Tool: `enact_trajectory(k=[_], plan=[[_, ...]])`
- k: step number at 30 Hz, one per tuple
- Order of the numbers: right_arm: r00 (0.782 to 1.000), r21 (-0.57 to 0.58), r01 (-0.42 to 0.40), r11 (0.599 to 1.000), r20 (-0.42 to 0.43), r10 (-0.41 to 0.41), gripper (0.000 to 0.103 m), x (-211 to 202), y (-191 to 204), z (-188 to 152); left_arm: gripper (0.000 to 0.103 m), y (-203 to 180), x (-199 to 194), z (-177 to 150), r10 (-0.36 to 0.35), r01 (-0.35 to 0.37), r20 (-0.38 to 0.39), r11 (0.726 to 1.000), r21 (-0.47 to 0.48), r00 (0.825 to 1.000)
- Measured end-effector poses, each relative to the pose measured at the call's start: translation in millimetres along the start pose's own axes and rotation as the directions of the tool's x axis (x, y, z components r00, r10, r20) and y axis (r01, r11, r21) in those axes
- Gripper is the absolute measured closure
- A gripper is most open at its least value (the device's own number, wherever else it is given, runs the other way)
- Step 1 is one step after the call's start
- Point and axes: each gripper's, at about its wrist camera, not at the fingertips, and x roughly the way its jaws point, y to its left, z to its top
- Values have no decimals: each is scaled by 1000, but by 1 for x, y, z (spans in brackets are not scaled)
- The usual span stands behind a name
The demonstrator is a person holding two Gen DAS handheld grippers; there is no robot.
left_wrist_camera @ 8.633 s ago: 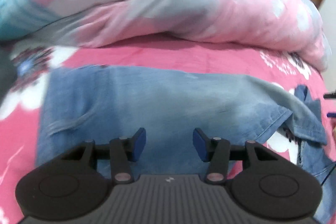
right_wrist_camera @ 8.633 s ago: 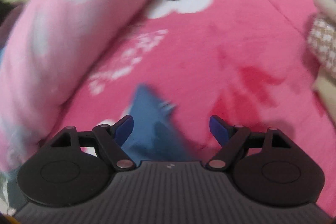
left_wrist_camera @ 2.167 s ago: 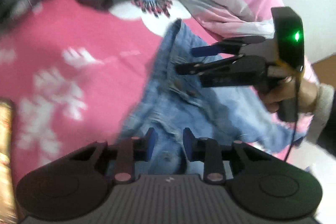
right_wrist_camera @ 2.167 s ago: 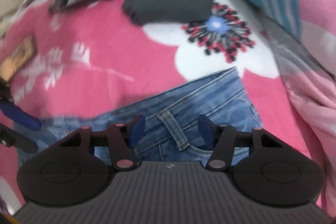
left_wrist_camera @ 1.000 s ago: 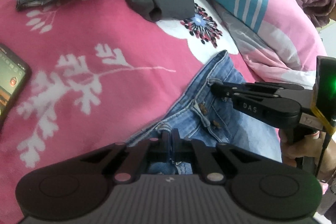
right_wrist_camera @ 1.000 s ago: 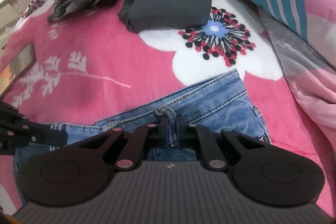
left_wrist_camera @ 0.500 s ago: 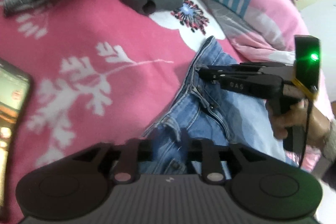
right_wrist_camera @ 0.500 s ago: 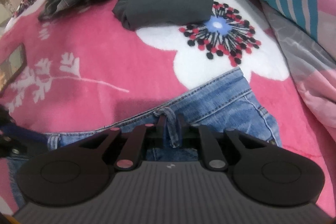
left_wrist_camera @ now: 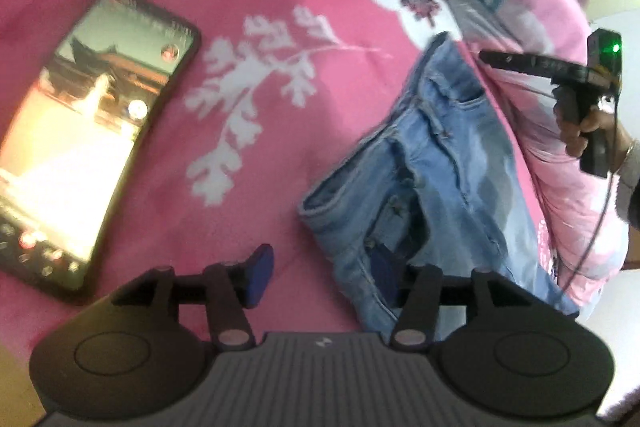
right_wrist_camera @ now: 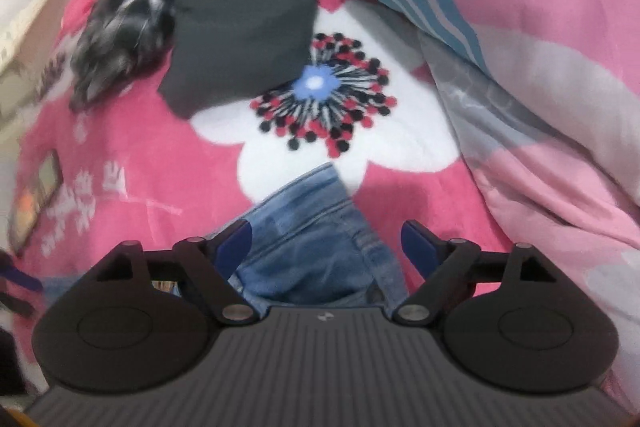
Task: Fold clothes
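Jeans (left_wrist_camera: 436, 167): light-washed denim, folded, waistband rumpled, lying flat on the pink blanket (left_wrist_camera: 260, 187).
Left gripper (left_wrist_camera: 322, 267): jaws opening, clear of the denim just right.
Right gripper (right_wrist_camera: 326, 245): opening wide above the waistband corner.

Both tools are black plastic with blue finger pads (left_wrist_camera: 260, 275), silver screws and a ribbed grey body; the right tool (left_wrist_camera: 560, 71) has a green light and a thin black cable (left_wrist_camera: 592, 227).

The left gripper (left_wrist_camera: 322, 269) hung over the pink bedspread (left_wrist_camera: 256, 163), its jaws opening with nothing clamped. Folded jeans (left_wrist_camera: 424, 171) lay beneath its right finger, a lit phone (left_wrist_camera: 86, 139) left, and the blurred right gripper (left_wrist_camera: 508, 61), seemingly clear of the denim.
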Motion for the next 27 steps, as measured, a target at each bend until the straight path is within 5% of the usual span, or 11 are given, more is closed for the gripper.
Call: enact_trajectory(k=[5, 9, 10, 13, 15, 17, 27], plan=[[990, 21, -98, 995, -101, 99, 21, 37, -15, 22, 52, 3, 11, 4, -45, 45, 39, 999, 3, 998], [972, -11, -116, 993, -206, 111, 23, 67, -8, 24, 70, 3, 14, 6, -34, 35, 73, 999, -17, 997], [973, -21, -112, 994, -207, 105, 25, 69, -4, 23, 76, 2, 14, 7, -27, 29, 83, 999, -24, 996], [976, -49, -103, 994, -198, 91, 52, 69, 5, 21, 90, -3, 10, 6, -4, 6, 122, 1000, -17, 993], [981, -54, -80, 995, -181, 69, 73, 64, 7, 19, 92, -8, 7, 5, 8, -7, 148, 1000, -9, 989], [985, -73, -60, 996, -166, 47, 81, 59, 11, 17, 92, -11, 2, 6, 15, -12, 172, 1000, -14, 985], [998, -134, 11, 991, -53, -18, 88, 42, 27, 29, 93, -14, -32, 25, 9, -5, 274, 1000, -14, 962]])
